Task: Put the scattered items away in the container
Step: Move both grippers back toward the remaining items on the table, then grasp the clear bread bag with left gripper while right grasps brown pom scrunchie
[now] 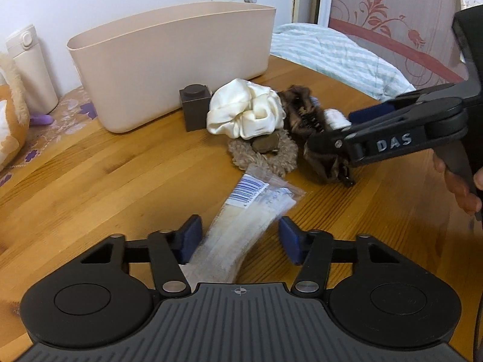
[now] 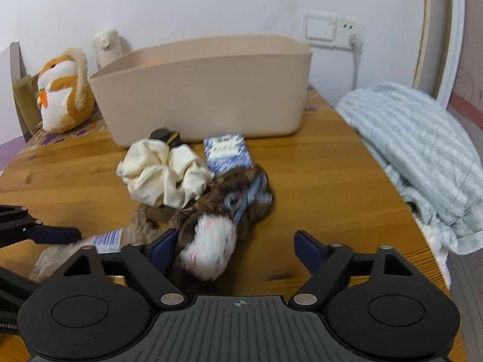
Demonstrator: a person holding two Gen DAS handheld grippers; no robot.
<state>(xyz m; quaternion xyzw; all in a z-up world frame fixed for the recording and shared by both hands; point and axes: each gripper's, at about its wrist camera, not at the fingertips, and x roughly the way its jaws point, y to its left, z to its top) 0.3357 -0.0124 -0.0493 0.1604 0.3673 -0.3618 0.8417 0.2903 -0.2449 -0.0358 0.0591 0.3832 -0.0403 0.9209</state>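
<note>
The left gripper (image 1: 240, 239) stands low over the wooden table (image 1: 90, 175), and a flat clear plastic packet (image 1: 241, 229) with a white barcode label lies between its blue pads. The jaws are partly open; the left pad seems at the packet's edge and the right pad is just apart from it, so it does not grip. The packet is crinkled and holds something pale and long.

The right gripper (image 2: 234, 249) is also open. A small white fluffy thing (image 2: 211, 247) lies between its fingers, nearer to the left finger, on top of a brown furry hair piece (image 2: 238, 187) with a light blue cord. The picture is blurred here, so I cannot tell if the left pad touches it.

Ahead of both grippers is a heap: a cream satin scrunchie (image 1: 244, 108), shiny and folded, a beige woolly scrunchie (image 1: 271, 154) under it, a dark brown square block (image 1: 194, 105), and a blue patterned box (image 2: 226, 152). Behind the heap stands the container (image 1: 169, 60), a smooth beige plastic tub with round corners, open on top. The heap lies between the grippers and the tub.

Far left stand a plush toy (image 2: 63, 90) and a cream bottle (image 1: 31, 66). To the right is a striped blanket (image 2: 422, 150).
</note>
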